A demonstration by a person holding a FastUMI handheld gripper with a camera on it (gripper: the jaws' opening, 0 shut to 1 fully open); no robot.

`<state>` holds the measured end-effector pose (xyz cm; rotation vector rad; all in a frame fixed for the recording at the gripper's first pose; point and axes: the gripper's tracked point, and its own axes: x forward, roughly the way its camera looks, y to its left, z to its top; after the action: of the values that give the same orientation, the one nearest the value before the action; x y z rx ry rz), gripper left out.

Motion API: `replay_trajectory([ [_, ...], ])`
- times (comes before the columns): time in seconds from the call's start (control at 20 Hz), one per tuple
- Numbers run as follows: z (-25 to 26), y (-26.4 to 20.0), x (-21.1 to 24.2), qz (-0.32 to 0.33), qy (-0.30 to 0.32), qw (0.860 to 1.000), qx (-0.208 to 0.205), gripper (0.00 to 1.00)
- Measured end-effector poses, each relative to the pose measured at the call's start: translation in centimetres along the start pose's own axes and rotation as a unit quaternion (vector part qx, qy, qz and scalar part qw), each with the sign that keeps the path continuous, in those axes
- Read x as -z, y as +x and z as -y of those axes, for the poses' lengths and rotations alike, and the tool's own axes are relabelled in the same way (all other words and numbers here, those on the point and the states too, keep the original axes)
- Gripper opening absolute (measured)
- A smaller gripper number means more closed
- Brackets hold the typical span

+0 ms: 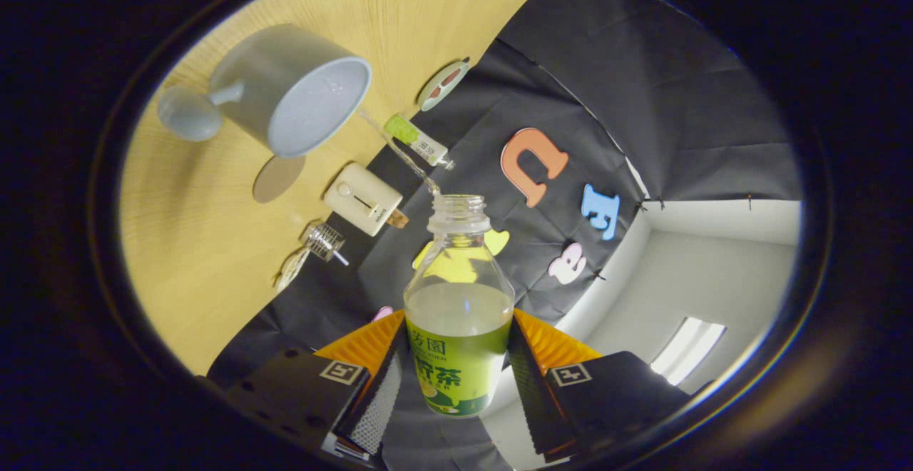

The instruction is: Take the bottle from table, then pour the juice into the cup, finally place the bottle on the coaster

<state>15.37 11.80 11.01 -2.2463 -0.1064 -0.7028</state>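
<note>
My gripper (460, 360) is shut on a clear bottle (458, 292) with a green label, one orange-backed finger (371, 346) pressing on each side of it. The bottle is uncapped, tipped over, and about half full of pale juice. A thin stream (399, 151) runs from its mouth to the rim of a grey-blue cup (299, 93) with a knob handle, which stands on the wooden table (192, 242) beyond the fingers. A round brown coaster (278, 177) lies flat on the table right beside the cup.
Along the table's edge by the black cloth wall lie a small white box-shaped gadget (364, 198), a metal wire whisk (317, 246), a green-capped tube (417, 139) and a round flat dish (444, 84).
</note>
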Motion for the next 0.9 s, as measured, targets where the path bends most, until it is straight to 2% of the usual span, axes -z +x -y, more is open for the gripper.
replay_trajectory([
  [0.25, 0.5, -0.2, -0.4, 0.008, -0.017, 1.000, 0.012, 0.80],
  [0.7, -0.8, -0.2, -0.5, 0.004, -0.014, 1.000, 0.001, 0.80],
  [0.9, -2.8, -0.2, 0.0, -0.007, 0.029, 0.999, -0.031, 0.80],
])
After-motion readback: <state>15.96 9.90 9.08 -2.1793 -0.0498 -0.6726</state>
